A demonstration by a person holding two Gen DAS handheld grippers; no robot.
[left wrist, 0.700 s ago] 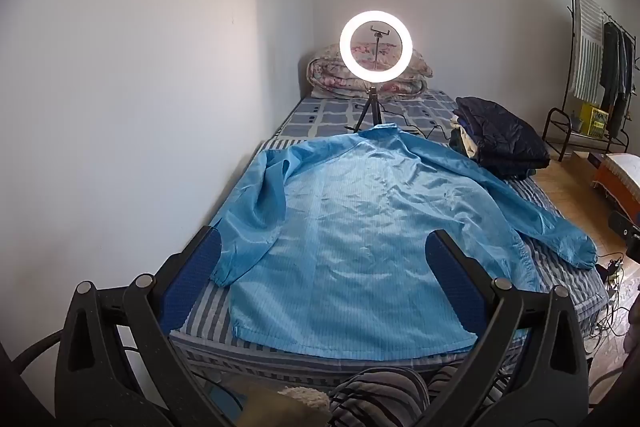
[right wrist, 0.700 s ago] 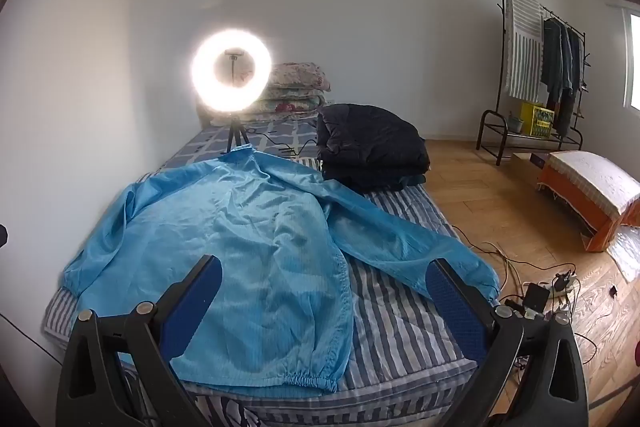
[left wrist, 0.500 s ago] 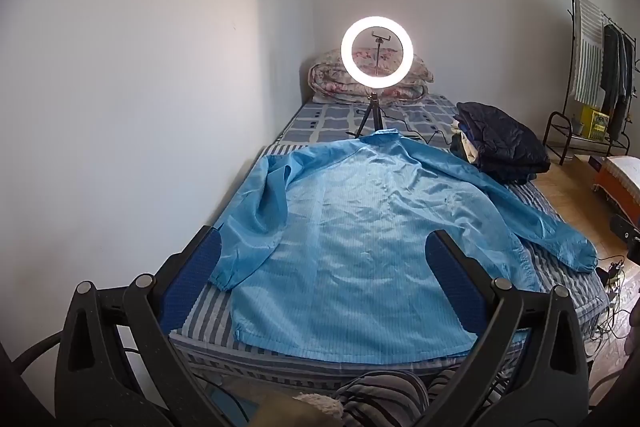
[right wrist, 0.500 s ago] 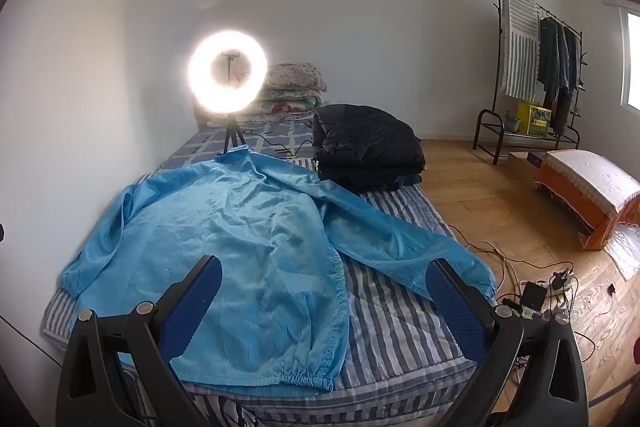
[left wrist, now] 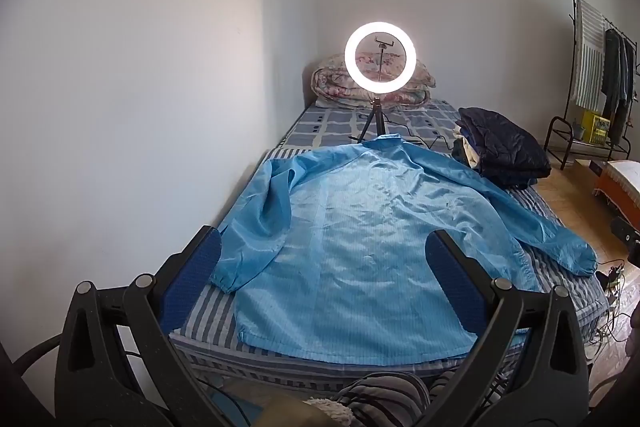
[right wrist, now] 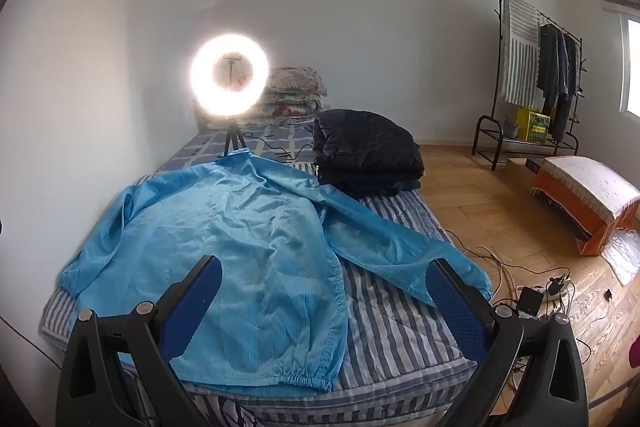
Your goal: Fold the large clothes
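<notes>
A large light-blue jacket (left wrist: 352, 239) lies spread flat on the striped bed (left wrist: 208, 311), collar towards the far end, both sleeves out to the sides. In the right wrist view the same jacket (right wrist: 240, 251) has its right sleeve reaching the bed's right edge. My left gripper (left wrist: 324, 263) hovers open above the near hem, apart from the cloth. My right gripper (right wrist: 324, 287) also stands open, over the jacket's right side near the hem, with nothing between its blue pads.
A lit ring light (left wrist: 380, 57) on a small tripod stands on the bed behind the collar. A folded dark pile (right wrist: 366, 155) sits at the bed's far right. Cables and a power strip (right wrist: 532, 297) lie on the wood floor; a clothes rack (right wrist: 528, 67) stands beyond.
Both views have drawn back a little from the bed, so the jacket looks slightly smaller and lower. The jaws have stayed wide and the jacket has not moved.
</notes>
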